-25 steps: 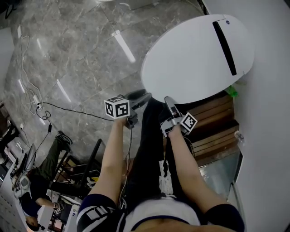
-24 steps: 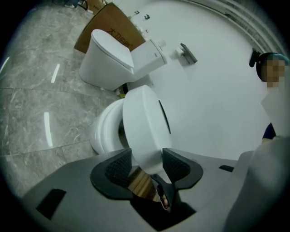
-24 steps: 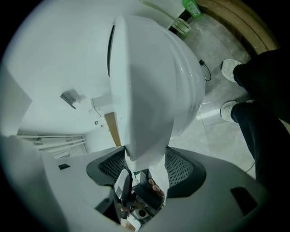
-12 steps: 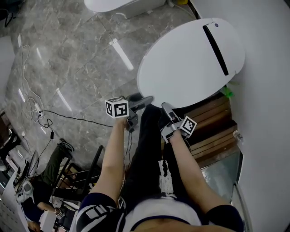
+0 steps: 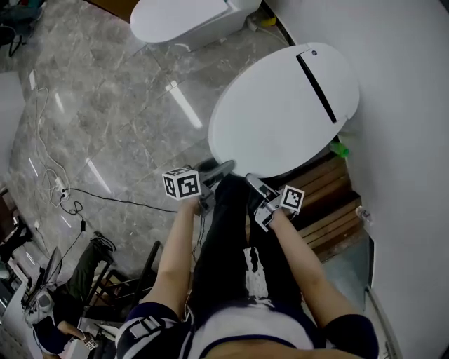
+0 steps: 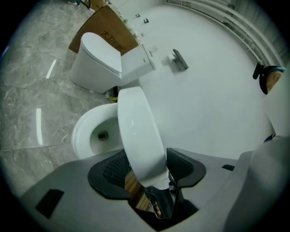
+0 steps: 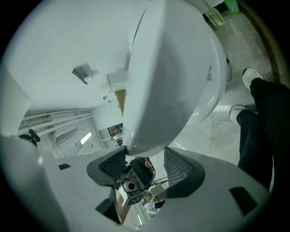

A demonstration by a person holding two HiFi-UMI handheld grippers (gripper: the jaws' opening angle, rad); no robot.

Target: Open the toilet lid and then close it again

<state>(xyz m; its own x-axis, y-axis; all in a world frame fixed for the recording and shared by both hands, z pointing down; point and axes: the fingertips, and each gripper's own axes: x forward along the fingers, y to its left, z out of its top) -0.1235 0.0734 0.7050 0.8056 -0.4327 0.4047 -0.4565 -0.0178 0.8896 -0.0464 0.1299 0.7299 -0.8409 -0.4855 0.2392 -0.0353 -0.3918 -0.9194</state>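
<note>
The white oval toilet lid [image 5: 280, 105] is tilted up at its front, with a black slot near its hinge end. My left gripper [image 5: 223, 167] and right gripper [image 5: 251, 179] both sit at its front edge. In the left gripper view the lid's rim [image 6: 138, 131] fills the gap of the left gripper [image 6: 147, 165]; its jaws have just been opening wide, then easing in, with the rim between them. The uncovered bowl [image 6: 97, 133] shows to the left. In the right gripper view the lid's front tip [image 7: 172, 81] is clamped in the right gripper [image 7: 140, 156].
A second white toilet [image 5: 182, 17] stands on the grey marble floor behind. A wooden step [image 5: 330, 189] lies beside the toilet by the white wall, with a green bottle [image 5: 339, 149] on it. Cables [image 5: 56, 182] trail at the left. My own dark-trousered legs [image 5: 231, 231] are below.
Both grippers have risen with the lid's front edge, and the lid has tipped further up. The view has shifted, bringing the second toilet into sight at the top.
</note>
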